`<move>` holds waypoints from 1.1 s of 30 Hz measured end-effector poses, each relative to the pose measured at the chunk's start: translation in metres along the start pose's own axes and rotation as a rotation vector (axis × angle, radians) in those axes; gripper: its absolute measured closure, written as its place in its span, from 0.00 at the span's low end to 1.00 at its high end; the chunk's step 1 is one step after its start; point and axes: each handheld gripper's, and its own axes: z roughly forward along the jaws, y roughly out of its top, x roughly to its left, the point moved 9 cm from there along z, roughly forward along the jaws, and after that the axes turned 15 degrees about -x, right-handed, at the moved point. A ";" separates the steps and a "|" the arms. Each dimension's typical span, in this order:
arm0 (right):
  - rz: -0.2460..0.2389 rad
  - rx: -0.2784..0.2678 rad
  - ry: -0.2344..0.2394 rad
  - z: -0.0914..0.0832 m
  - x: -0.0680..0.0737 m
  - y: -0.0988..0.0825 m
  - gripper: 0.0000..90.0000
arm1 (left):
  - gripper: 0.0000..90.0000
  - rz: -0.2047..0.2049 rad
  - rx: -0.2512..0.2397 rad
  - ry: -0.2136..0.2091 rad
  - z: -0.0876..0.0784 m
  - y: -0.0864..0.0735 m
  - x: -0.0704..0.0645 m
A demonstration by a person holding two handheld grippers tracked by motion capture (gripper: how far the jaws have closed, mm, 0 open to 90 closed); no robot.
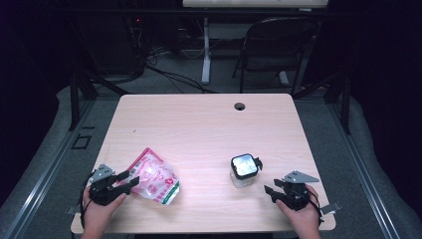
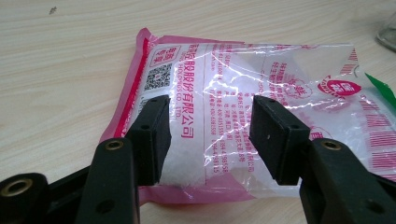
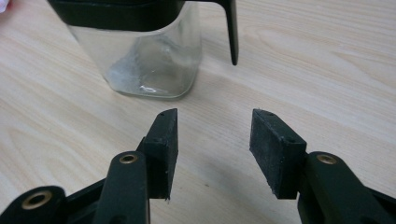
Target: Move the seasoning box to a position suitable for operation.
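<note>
A clear plastic bag (image 1: 154,177) with pink print, filled with white grains, lies flat on the wooden table (image 1: 199,124) at the front left. My left gripper (image 1: 128,180) stands open at the bag's near end; in the left gripper view the bag (image 2: 243,88) lies between and beyond the jaws, and the pads (image 2: 154,135) do not press on it. A square glass jar (image 1: 244,170) with a black lid and a side latch stands at the front right. My right gripper (image 1: 270,193) is open a little short of the jar (image 3: 149,60), with bare table between its jaws.
A round cable hole (image 1: 240,106) sits near the table's far edge. Beyond the table stand a folding chair (image 1: 276,45) and a white desk leg (image 1: 206,50), with cables on the floor. The person's hands (image 1: 99,211) come in at the table's front edge.
</note>
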 end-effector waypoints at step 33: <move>-0.032 0.074 0.018 0.055 -0.014 0.025 0.78 | 0.53 0.012 0.004 0.024 -0.019 -0.005 0.002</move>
